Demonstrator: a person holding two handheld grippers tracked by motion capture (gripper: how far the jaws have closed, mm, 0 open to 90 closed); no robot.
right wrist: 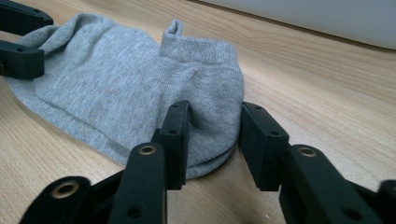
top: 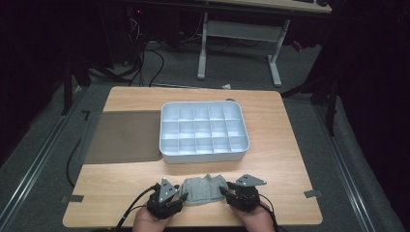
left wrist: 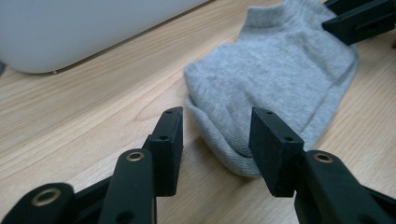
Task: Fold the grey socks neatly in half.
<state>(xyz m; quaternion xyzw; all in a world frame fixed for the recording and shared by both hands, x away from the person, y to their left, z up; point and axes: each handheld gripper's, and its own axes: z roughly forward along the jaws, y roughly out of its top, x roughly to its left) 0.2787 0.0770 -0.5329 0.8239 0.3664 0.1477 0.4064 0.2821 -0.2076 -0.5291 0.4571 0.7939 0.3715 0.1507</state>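
We had a small grey sock (top: 203, 189) lying flat on the wooden surface (top: 270, 159), near our edge of it, just in front of the white tray (top: 203, 131) with its many little boxes. We put one tool at each end of the sock so we could take both ends at once and keep it from bunching up. Our left tool (left wrist: 215, 140) sat low on the surface with its jaws partly open, one on each side of the sock's rounded end. The jaws did not press on the cloth there, so the sock was between them but not held. Our right tool (right wrist: 212, 140) did the same at the other end, with its jaws partly open around the folded edge; the left jaw touched the cloth, but we saw no squeeze. A dark mat (top: 123, 137) lay beside the tray, on its left. We think the sock stayed close to the tray because it would go into one of the little boxes.
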